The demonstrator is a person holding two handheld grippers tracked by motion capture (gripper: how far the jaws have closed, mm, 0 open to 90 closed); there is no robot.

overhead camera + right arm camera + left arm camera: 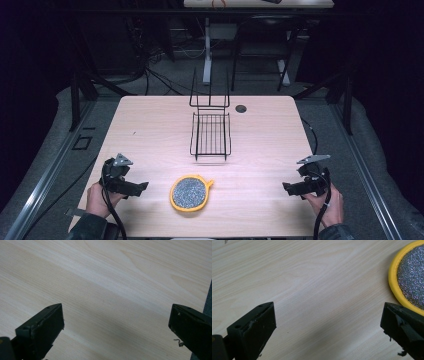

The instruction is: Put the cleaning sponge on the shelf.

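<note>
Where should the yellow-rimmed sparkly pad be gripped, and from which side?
Probably the small yellow tab at the upper right of the yellow-rimmed pad. The pad lies flat on the table, so only that tab juts out. The right gripper, jaws open, is on that side.

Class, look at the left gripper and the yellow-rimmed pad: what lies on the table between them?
Nothing: bare wood separates the left gripper from the pad, as the high view shows.

No readable text, label, brand or number on anything here
</note>
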